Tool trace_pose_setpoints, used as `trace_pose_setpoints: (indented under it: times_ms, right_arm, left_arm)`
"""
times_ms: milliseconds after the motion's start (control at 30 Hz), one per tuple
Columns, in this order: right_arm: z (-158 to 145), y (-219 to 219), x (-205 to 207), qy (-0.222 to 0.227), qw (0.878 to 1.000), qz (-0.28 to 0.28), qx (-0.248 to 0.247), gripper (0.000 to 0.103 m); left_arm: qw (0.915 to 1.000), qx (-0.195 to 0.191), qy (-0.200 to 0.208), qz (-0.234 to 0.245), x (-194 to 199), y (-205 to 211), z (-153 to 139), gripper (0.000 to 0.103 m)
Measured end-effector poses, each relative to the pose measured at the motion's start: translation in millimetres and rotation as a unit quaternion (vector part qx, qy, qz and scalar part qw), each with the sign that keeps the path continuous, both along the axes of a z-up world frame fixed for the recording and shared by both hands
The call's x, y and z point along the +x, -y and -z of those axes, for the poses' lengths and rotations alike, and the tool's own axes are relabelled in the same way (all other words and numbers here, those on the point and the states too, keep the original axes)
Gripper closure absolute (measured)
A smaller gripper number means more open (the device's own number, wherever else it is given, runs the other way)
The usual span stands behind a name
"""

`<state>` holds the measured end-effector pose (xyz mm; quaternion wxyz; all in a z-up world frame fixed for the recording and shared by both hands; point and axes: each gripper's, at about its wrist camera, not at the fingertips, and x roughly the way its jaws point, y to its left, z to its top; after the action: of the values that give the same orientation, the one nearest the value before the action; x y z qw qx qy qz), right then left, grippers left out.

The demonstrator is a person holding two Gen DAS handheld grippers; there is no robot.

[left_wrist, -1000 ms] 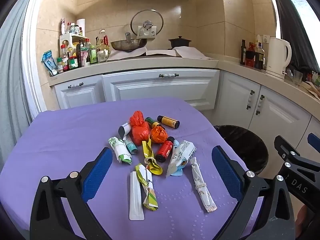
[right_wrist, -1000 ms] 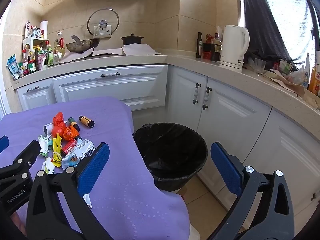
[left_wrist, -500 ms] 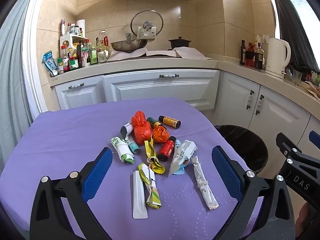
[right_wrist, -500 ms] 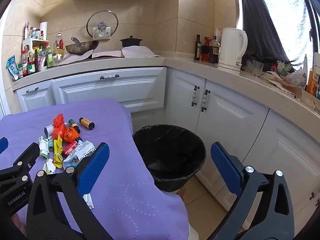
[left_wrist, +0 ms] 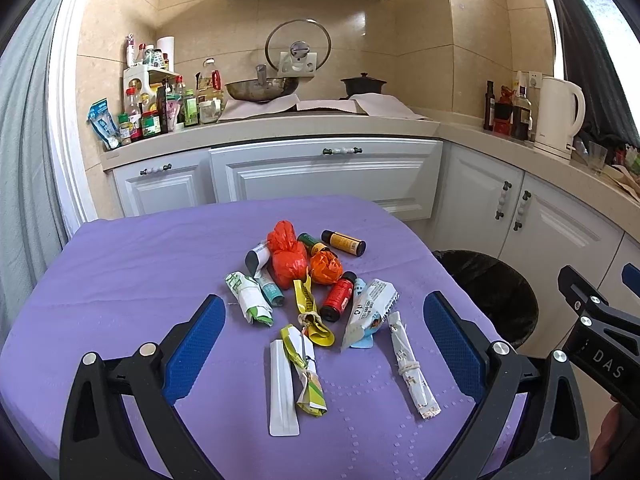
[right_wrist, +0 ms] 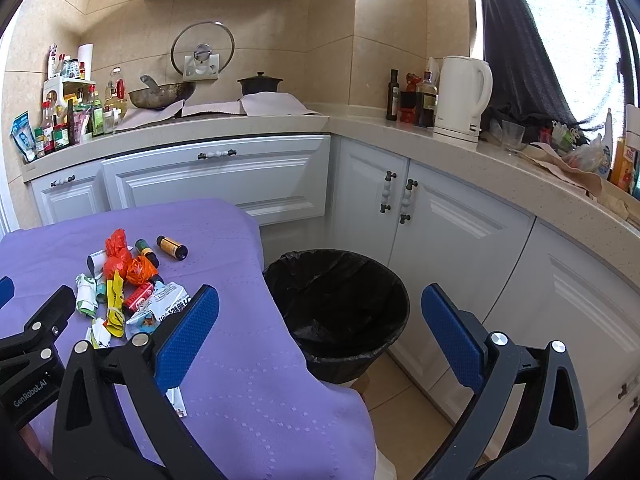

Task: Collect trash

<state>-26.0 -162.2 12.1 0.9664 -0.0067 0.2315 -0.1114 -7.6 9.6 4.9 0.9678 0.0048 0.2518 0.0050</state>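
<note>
From the left wrist, the left gripper (left_wrist: pixel 320 344) has its fingers (left_wrist: pixel 194 344) wide open and holds nothing. It hangs over the near edge of the purple surface (left_wrist: pixel 120 280). The trash pile (left_wrist: pixel 312 292) lies in the middle of that surface. The red bag (left_wrist: pixel 286 258) sits at the far side of the pile. The white strip (left_wrist: pixel 282 390) lies at the near side, closest to the fingers. The little red bottle (left_wrist: pixel 338 296) is just right of the pile's middle. The wrappers look light, soft and crinkly. I think a pinch across the middle would hold them. The bottle looks hard and smooth and may roll, so take it across its body. The other gripper's arm reads "DAS".

From the right wrist, the right gripper (right_wrist: pixel 320 336) is wide open too and holds nothing. It points at the black bin (right_wrist: pixel 340 312), which stands on the floor just right of the pile's surface. The left gripper's arm reads "GenRobot.AI".
</note>
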Motion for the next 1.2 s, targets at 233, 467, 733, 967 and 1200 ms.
trace_pose_setpoints:
  times_ms: [233, 467, 733, 967, 1200]
  right_arm:
    - [2.0, 1.1, 1.5, -0.003, 1.000, 0.000, 0.002, 0.004]
    - [4.6, 0.4, 2.3, -0.003, 1.000, 0.000, 0.002, 0.004]
    - [6.4, 0.1, 3.3, -0.003, 1.000, 0.001, 0.002, 0.004]
    - [6.7, 0.3, 3.3, -0.003, 1.000, 0.001, 0.002, 0.004]
    - [6.1, 0.6, 3.1, -0.003, 1.000, 0.001, 0.002, 0.004]
  left_arm:
    - [1.0000, 0.000, 0.000, 0.000, 0.3, -0.2, 0.8, 0.006]
    - [1.0000, -0.001, -0.001, -0.001, 1.4, -0.2, 4.3, 0.006]
    - [1.0000, -0.001, -0.001, -0.001, 1.8, -0.9, 4.6, 0.006]
    - [1.0000, -0.001, -0.001, -0.001, 1.7, -1.4, 4.8, 0.006]
    - [1.0000, -0.001, -0.002, 0.000, 1.8, -1.1, 4.2, 0.006]
